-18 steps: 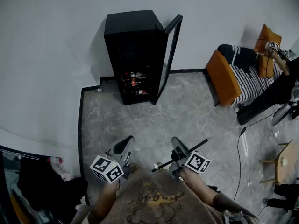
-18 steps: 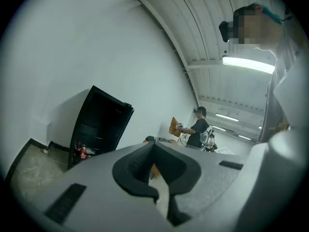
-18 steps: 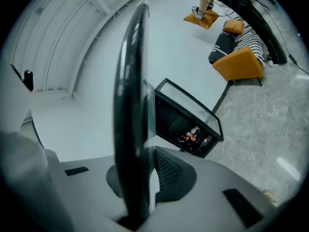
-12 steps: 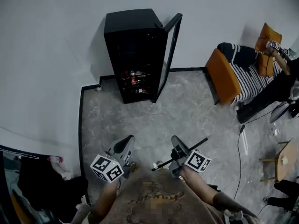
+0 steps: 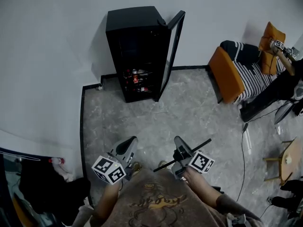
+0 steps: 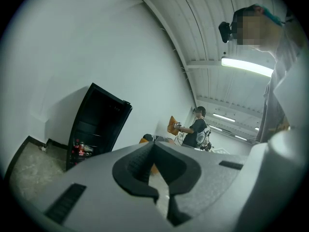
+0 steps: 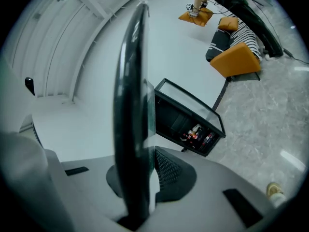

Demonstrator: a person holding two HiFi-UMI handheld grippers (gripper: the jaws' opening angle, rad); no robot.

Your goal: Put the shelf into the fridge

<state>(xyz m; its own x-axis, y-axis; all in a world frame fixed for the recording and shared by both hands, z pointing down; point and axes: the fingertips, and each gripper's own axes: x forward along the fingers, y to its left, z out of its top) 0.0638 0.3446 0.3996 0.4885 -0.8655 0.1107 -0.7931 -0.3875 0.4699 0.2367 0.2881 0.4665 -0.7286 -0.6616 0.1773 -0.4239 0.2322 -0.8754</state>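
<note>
A small black fridge (image 5: 137,56) stands against the white wall with its glass door (image 5: 171,46) swung open to the right; cans and bottles sit on its lower levels. It also shows in the left gripper view, fridge (image 6: 99,124), and in the right gripper view, fridge (image 7: 186,122). My right gripper (image 5: 179,156) is shut on the shelf (image 5: 182,156), a thin dark glass-edged panel seen edge-on; in the right gripper view the shelf (image 7: 130,110) rises between the jaws. My left gripper (image 5: 124,151) is shut and holds nothing. Both are well short of the fridge.
Grey marble floor lies between me and the fridge. An orange sofa (image 5: 234,74) with a striped cover stands at the right, with a person (image 5: 284,86) beside it. A cable (image 5: 242,160) runs across the floor, and a small wooden stool (image 5: 286,162) is at far right.
The view has shifted slightly, with the fridge a little higher in frame. Both grippers keep their pose and the shelf stays held.
</note>
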